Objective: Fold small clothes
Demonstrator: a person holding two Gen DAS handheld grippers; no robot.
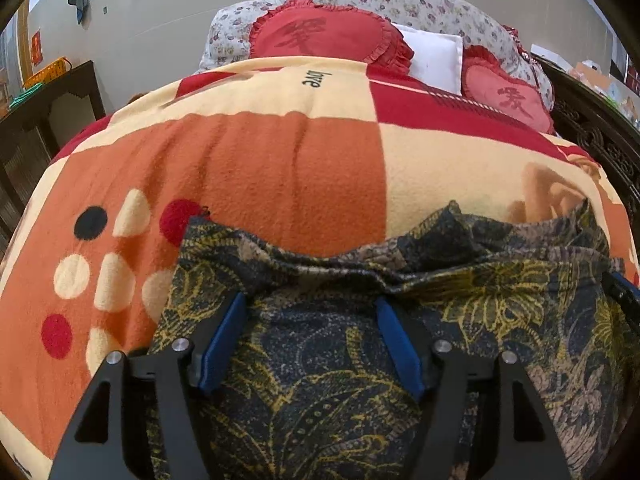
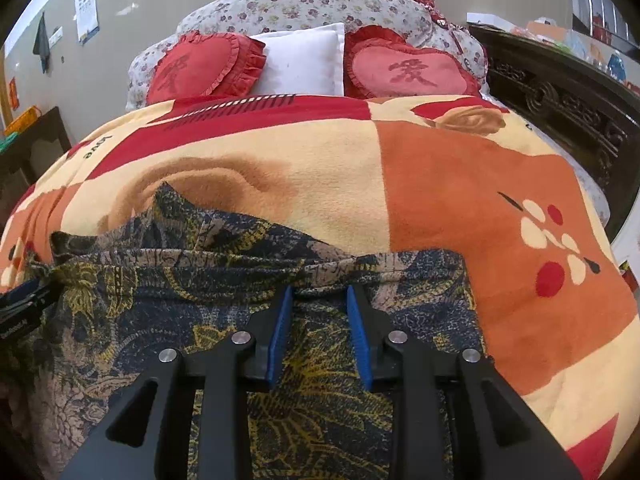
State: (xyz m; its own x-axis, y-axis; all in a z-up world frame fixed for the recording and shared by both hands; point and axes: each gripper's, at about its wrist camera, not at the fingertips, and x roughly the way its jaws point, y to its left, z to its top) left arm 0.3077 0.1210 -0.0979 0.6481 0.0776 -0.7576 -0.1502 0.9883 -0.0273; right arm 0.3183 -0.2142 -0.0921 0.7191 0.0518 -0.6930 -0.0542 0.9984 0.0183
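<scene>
low over the near edge of the bed: left gripper (image 1: 310, 306) level, blue pads spread wide, nothing pinched; right gripper (image 2: 319, 294) likewise level, narrower gap, also holding nothing. beneath both, dark floral garment (image 1: 320, 360) bunched along its far fold, lying on orange, cream and red blanket (image 1: 280, 168). farther back, two red heart cushions (image 2: 204, 66), white pillow (image 2: 304, 58), floral quilt (image 2: 312, 4). dark carved bed frame (image 2: 560, 100) at right, grey wall behind.

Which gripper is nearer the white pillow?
Right, by a little. The white pillow lies straight ahead of the right gripper; it sits off to the left gripper's right.
</scene>
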